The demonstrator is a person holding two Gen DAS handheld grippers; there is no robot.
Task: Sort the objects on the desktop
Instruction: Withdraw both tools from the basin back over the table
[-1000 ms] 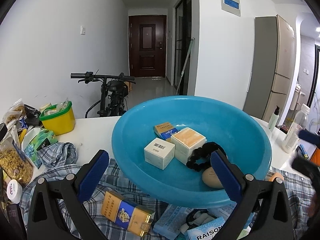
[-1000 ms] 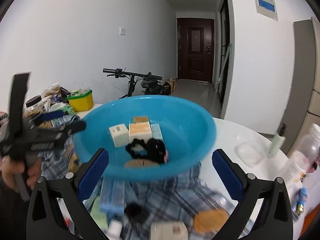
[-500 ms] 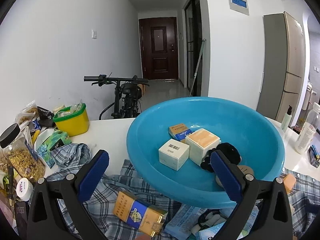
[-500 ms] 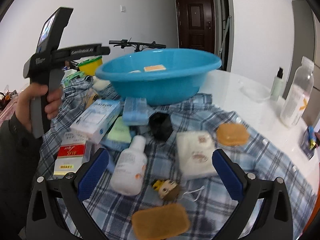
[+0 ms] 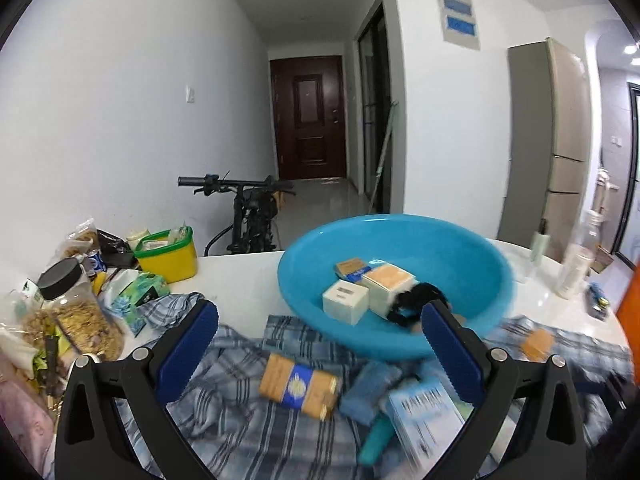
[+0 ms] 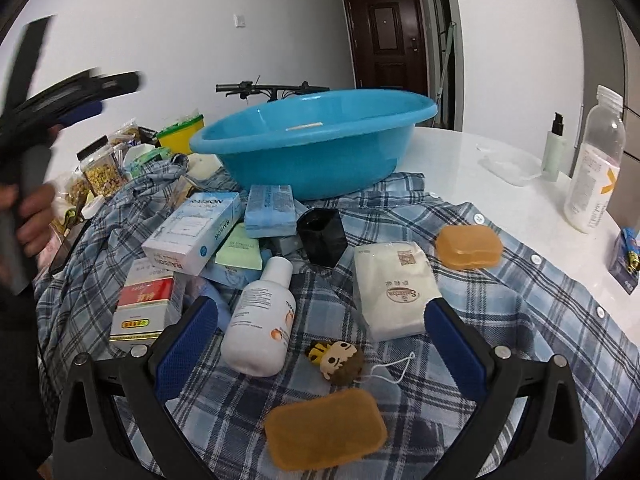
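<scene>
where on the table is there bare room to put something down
Bare white tabletop lies right of the blue basin, bordered by the clear plastic tray and the plaid shirt. The shirt's right part beyond the orange soap case is also free. Left of the white pouch, boxes and the lotion bottle crowd together.

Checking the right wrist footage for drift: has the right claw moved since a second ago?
Yes. The right claw has pulled back and dropped: the blue basin, formerly filling the view, now sits farther off.
</scene>
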